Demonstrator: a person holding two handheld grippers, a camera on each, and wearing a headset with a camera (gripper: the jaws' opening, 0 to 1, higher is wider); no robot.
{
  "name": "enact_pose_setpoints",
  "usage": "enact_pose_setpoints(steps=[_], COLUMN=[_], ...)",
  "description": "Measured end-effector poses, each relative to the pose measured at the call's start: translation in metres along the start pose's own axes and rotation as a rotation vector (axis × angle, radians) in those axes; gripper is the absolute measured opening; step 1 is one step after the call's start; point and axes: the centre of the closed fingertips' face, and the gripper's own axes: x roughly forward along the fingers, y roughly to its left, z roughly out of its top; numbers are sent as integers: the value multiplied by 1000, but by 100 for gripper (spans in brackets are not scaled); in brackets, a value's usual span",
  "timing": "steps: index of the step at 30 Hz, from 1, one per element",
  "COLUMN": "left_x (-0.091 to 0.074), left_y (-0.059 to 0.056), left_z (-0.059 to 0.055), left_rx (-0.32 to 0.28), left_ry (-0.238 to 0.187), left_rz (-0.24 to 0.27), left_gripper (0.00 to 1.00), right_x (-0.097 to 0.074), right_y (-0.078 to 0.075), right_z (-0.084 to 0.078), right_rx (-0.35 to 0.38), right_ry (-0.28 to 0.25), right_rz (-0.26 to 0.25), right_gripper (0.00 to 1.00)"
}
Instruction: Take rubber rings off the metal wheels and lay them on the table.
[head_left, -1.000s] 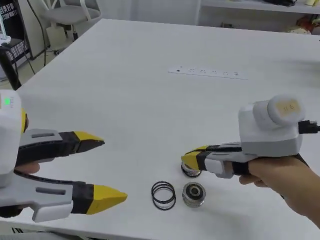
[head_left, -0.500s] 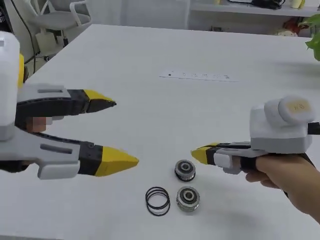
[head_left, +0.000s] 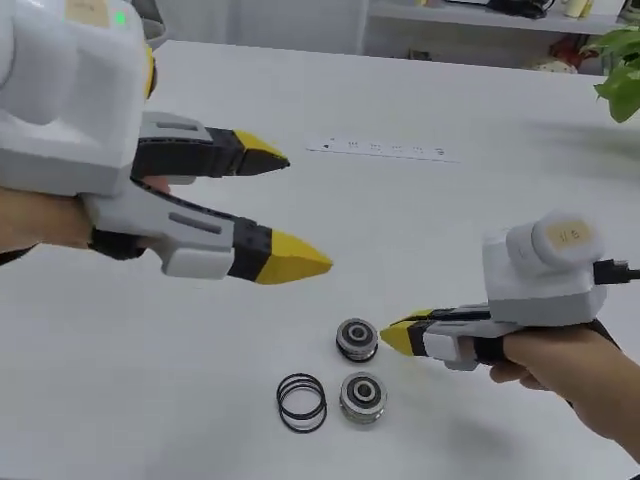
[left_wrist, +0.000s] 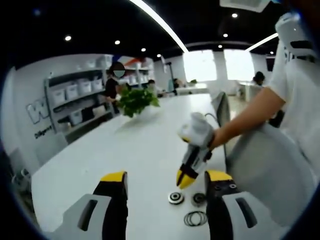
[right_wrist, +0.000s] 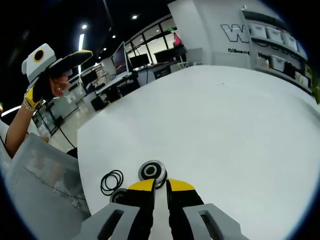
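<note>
Head view puts the right gripper (head_left: 398, 337) low over the tabletop (head_left: 450, 220), its yellow tips just beside the farther metal wheel (head_left: 357, 338). Its fingers (right_wrist: 142, 192) are drawn together with only a thin slit between them and hold nothing. This looks like lining up on that wheel, either to steady it or to pick at its rim.

The left gripper (head_left: 290, 208) hangs higher and well apart from the work. Its fingers (head_left: 285, 262) are spread wide and empty, probably held ready to come in from the other side.

The nearer metal wheel (head_left: 363, 393) sits just in front of the first. A small pile of black rubber rings (head_left: 302, 401) lies flat on the tabletop just beside it. Part of the job therefore looks done, with the rings being gathered in one spot.

Whether either wheel has a ring left on it is hard to make out. Both show dark bands round the hub, too small to tell rubber from metal. In the right gripper view the nearer wheel is half hidden behind one of that gripper's own fingers. In the left gripper view the wheels and rings appear tiny between its spread fingers.

A white power strip (head_left: 385, 150) lies far back on the tabletop. The leaves of a plant (head_left: 625, 70) are cut off at the frame's edge.
</note>
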Motion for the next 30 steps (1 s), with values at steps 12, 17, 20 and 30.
enact_pose_setpoints(steps=[12, 17, 20, 30], left_x=[60, 80, 87, 98], left_y=[9, 7, 6, -4], left_z=[-20, -35, -46, -100], left_rx=[6, -4, -41, -71], left_ry=[12, 12, -2, 80], left_rz=[-52, -83, -98, -92], left_gripper=[51, 47, 46, 40], right_x=[5, 5, 5, 8], right_y=[-1, -4, -4, -2], right_z=[-11, -12, -11, -11], right_rx=[-27, -33, -28, -40], right_ry=[40, 41, 34, 28], right_rz=[12, 8, 8, 20], right_gripper=[10, 10, 10, 11])
